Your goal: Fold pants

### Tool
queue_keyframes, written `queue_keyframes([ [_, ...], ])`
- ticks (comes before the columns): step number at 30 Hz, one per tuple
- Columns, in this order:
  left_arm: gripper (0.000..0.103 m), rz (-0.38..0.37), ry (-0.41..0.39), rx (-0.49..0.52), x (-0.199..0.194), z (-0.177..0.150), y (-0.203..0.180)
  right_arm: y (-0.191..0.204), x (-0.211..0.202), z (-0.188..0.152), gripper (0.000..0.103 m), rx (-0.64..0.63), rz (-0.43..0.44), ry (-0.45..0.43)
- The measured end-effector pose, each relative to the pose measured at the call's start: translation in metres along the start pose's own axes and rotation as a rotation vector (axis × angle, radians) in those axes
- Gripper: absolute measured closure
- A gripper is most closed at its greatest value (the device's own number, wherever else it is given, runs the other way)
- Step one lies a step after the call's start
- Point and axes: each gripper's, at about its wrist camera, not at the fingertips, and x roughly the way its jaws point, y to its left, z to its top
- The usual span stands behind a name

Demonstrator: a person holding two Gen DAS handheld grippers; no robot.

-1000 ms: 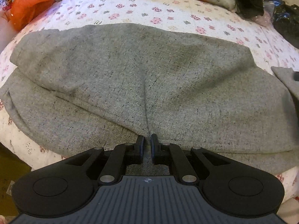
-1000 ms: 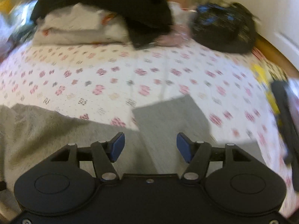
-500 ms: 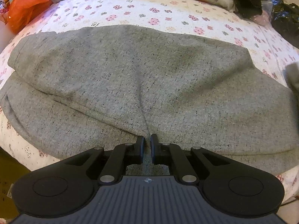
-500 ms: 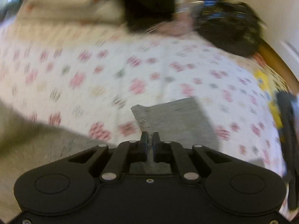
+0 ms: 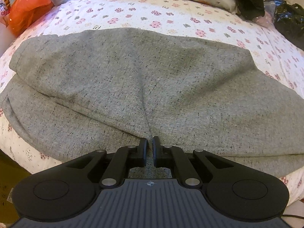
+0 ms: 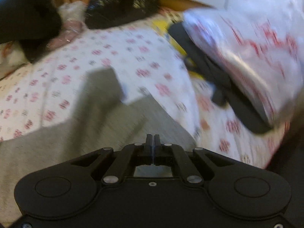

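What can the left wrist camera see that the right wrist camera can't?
Only the left wrist view shows the orange plastic bag at the bed's far left corner, and the wide folded body of the grey speckled pants, sharp and still.

Only the right wrist view shows the shiny white bag with red print, blurred by motion, and a yellow patch beside it.

Both show the white flowered bedsheet, the grey pants, a crinkly black plastic bag, and a gripper: left gripper and right gripper, each closed on grey cloth.
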Motion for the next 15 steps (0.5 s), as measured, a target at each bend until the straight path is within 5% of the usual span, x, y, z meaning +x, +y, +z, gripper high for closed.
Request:
queue_keyframes([
  [3, 0.097, 0.003, 0.001, 0.005, 0.000, 0.000, -0.001, -0.013, 0.004, -0.007, 0.095, 0.077, 0.093, 0.002],
  [5, 0.097, 0.006, 0.000, 0.011, 0.000, 0.000, -0.001, -0.018, 0.003, -0.007, 0.078, 0.137, 0.138, -0.056],
  [7, 0.097, 0.008, 0.000, 0.015, 0.000, 0.000, -0.002, -0.017, 0.007, -0.002, 0.035, 0.169, 0.178, -0.074],
  [8, 0.097, 0.008, 0.000, 0.016, 0.001, -0.001, -0.002, -0.017, 0.012, 0.001, 0.027, 0.187, 0.211, -0.070],
  [14, 0.097, 0.015, 0.001, 0.025, 0.002, 0.000, -0.003, -0.006, 0.050, 0.009, 0.029, 0.212, 0.221, 0.018],
  [15, 0.097, 0.017, 0.000, 0.029, 0.002, 0.000, -0.004, -0.005, 0.052, 0.009, 0.036, 0.221, 0.225, 0.018],
])
